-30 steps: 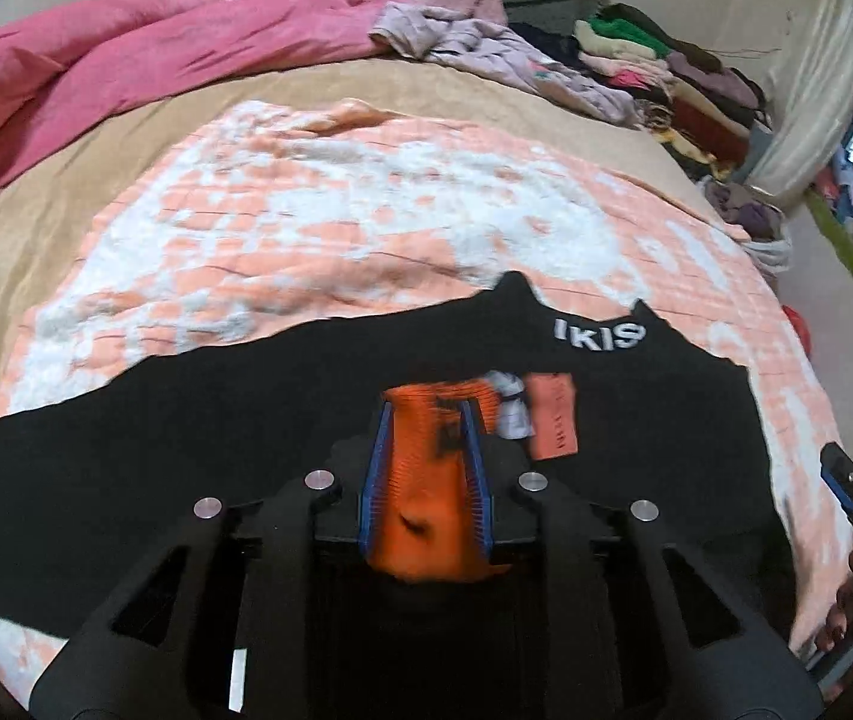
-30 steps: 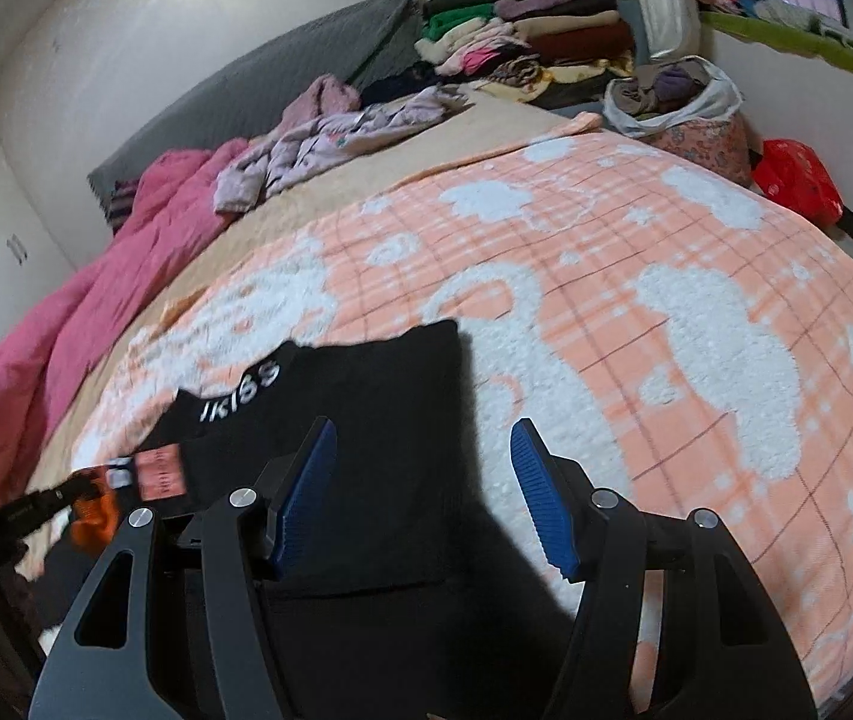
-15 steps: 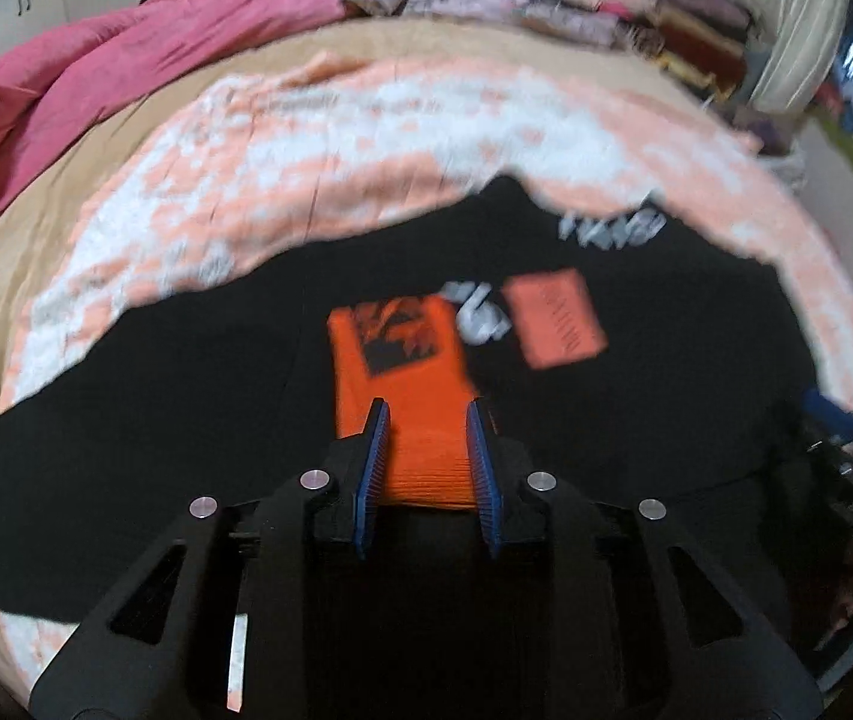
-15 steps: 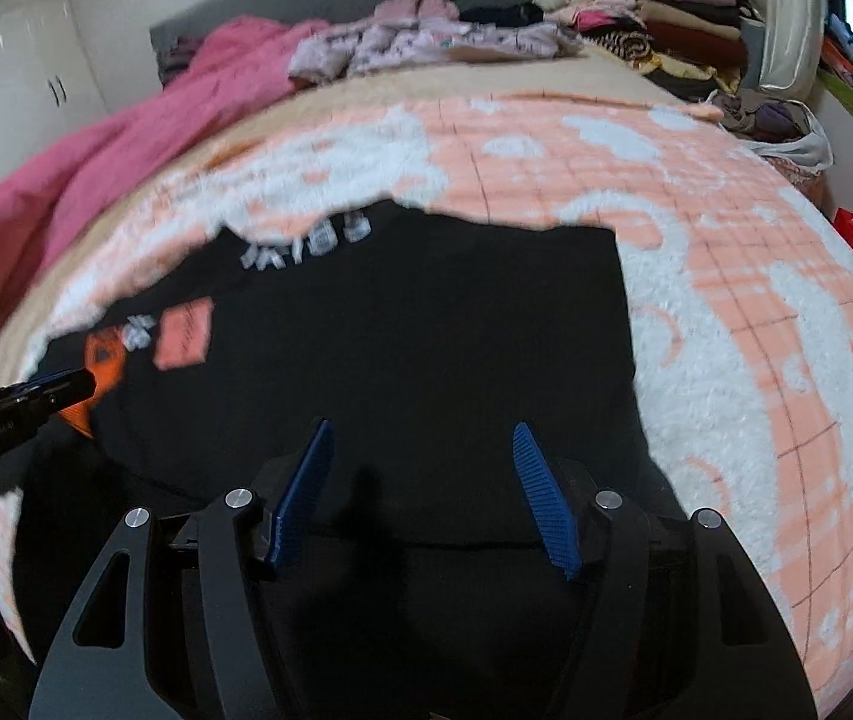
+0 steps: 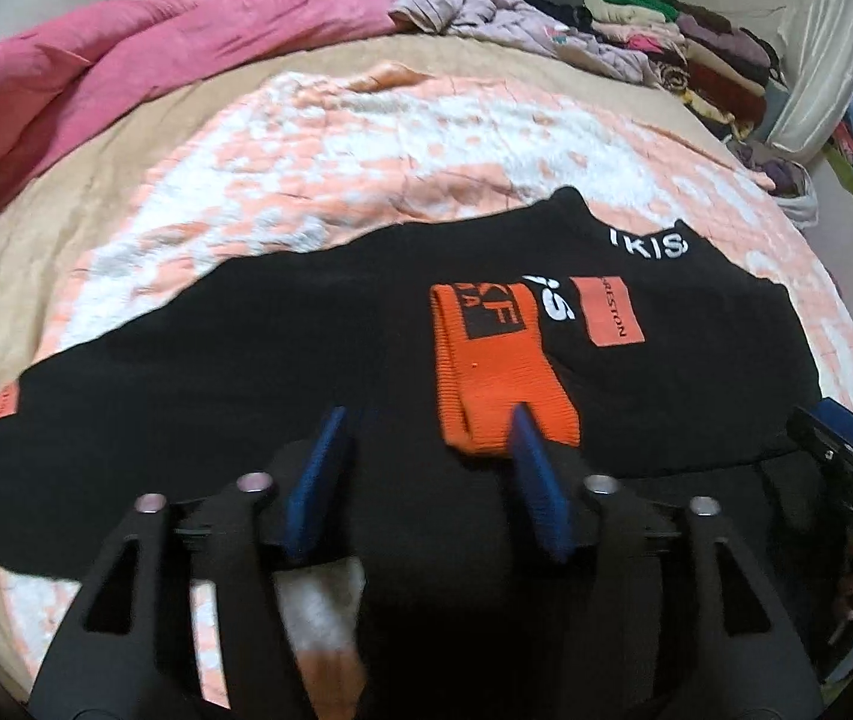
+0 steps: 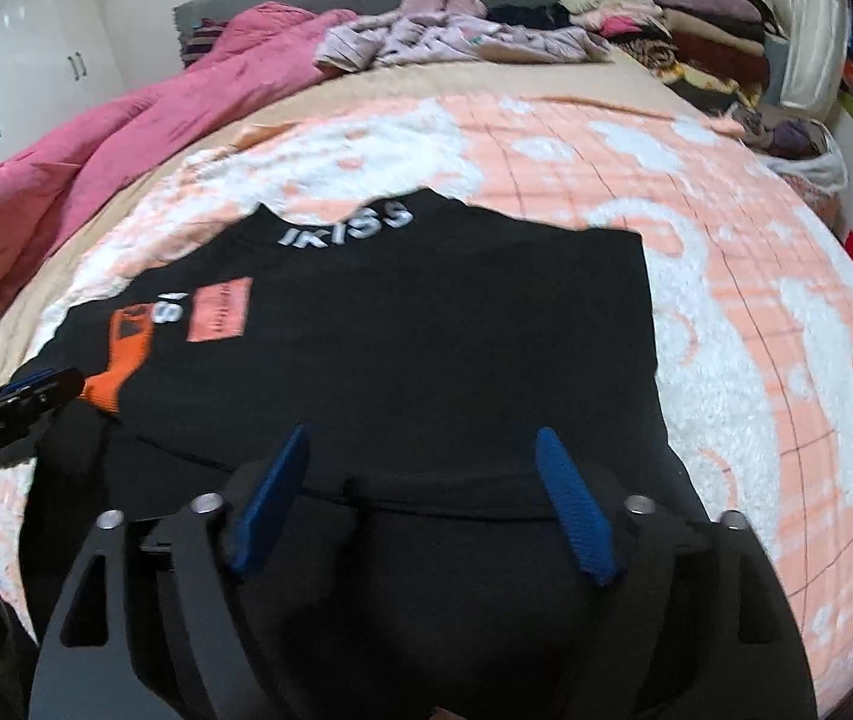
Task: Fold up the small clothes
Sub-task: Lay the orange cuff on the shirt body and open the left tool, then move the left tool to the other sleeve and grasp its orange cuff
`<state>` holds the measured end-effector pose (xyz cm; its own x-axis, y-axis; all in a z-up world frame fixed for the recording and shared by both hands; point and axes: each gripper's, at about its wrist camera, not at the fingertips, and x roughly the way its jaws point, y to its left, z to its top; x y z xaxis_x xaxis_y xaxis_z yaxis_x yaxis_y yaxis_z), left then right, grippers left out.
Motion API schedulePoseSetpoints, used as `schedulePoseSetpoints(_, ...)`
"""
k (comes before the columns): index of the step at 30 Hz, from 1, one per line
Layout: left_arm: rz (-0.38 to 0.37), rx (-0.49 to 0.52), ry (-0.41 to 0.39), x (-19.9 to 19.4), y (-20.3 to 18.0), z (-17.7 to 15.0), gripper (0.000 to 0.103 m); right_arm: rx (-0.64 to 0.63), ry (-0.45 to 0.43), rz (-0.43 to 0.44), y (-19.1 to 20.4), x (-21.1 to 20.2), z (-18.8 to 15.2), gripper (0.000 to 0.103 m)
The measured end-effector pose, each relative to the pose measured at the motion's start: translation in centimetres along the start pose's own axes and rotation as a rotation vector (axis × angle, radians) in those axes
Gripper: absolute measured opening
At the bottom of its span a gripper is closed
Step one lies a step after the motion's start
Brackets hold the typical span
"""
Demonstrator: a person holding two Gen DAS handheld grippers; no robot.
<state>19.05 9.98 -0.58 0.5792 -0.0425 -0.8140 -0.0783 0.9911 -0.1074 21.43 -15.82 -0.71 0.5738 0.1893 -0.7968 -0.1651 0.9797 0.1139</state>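
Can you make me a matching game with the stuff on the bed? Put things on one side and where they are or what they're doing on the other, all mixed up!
Things:
1. orange cuff
2. pink quilt
3. left gripper
4. black sweater

Places or states:
A. bunched up at the far left of the bed
B. spread flat on the peach blanket
C. open, holding nothing
D. lying folded over on the sweater's front

Pairs: 1-D, 2-A, 3-C, 4-B

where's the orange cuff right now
In the left wrist view the orange cuff lies flat on the black sweater, just left of its orange patch, before the open left gripper.
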Motion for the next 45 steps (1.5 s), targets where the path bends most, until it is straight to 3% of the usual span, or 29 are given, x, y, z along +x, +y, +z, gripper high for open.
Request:
schedulePoseSetpoints(2,0.009,-0.005,-0.010,-0.6,0.4,0.0,0.070,-0.017,-0.019,0.016,0.8,-0.8,0.2,0.085)
schedulePoseSetpoints(4,0.026,-0.011,-0.021,-1.2,0.9,-0.1,0.071,-0.036,-0.028,0.021,1.6,-1.4,0.4,0.095)
schedulePoseSetpoints(6,0.044,-0.021,-0.031,-1.8,1.7,-0.2,0.090,-0.051,-0.046,0.024,2.5,-2.0,0.5,0.095)
schedulePoseSetpoints(17,0.118,-0.099,-0.076,-4.3,6.7,-1.1,0.093,-0.151,-0.087,0.088,8.3,-3.4,1.0,0.098)
schedulePoseSetpoints(37,0.294,-0.393,-0.077,-7.1,21.4,-5.4,0.093,-0.365,-0.080,0.235,20.6,-2.3,1.4,0.098)
schedulePoseSetpoints(45,0.246,-0.502,-0.022,-7.2,25.1,-8.7,0.093,-0.416,-0.071,0.258,23.1,-2.0,0.8,0.098)
